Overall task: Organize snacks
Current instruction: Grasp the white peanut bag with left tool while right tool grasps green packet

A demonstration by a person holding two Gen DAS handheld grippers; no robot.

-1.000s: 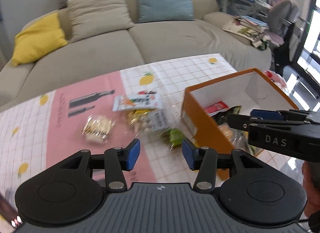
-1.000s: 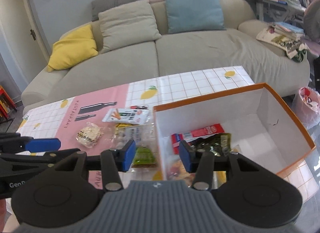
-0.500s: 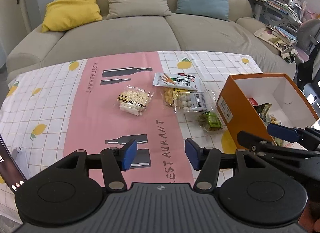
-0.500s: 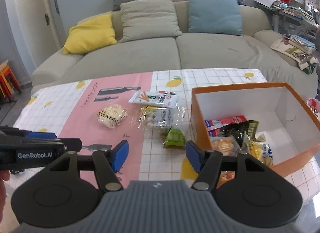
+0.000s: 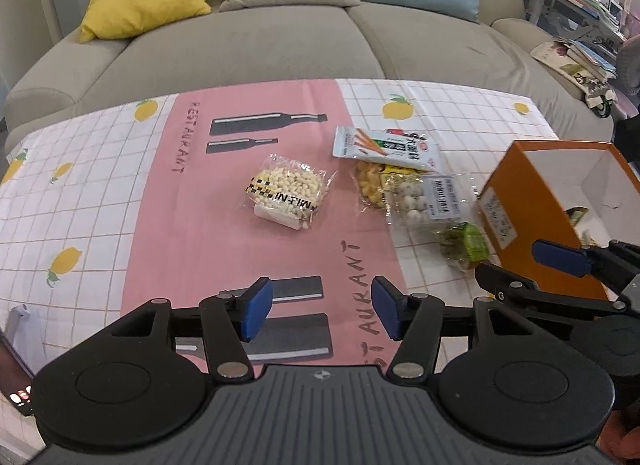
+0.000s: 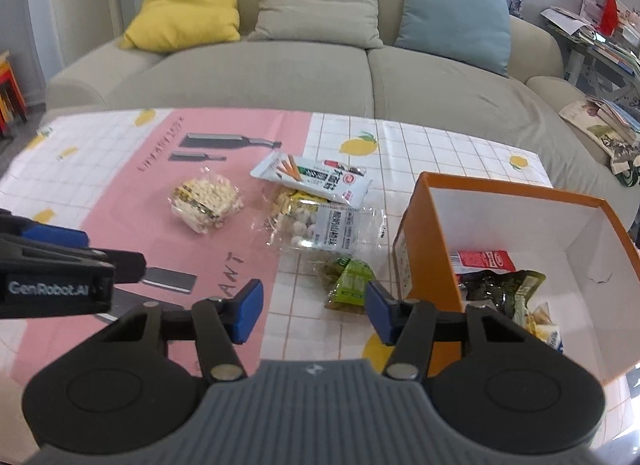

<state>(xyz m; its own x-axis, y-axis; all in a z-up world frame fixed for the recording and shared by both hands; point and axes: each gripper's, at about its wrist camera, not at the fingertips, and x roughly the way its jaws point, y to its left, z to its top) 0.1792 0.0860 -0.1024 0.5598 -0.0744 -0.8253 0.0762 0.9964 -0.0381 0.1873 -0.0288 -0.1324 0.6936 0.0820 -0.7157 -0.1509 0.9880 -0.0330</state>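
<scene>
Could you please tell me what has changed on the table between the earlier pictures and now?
Both grippers pulled back from the orange box and now hover empty: left gripper opening, right gripper closing on nothing. The loose snack packets, such as the green packet, stayed put.

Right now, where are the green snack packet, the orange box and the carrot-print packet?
green snack packet (image 6: 352,279), right wrist view, on its label.
orange box (image 6: 424,243), right wrist view, on its near outer wall.
carrot-print packet (image 5: 386,147), left wrist view, on its middle.

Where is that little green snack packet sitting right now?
The green snack packet lies on the tablecloth just left of the orange box, in front of the clear bag of white balls. In the right wrist view it sits just beyond the open right gripper.
</scene>
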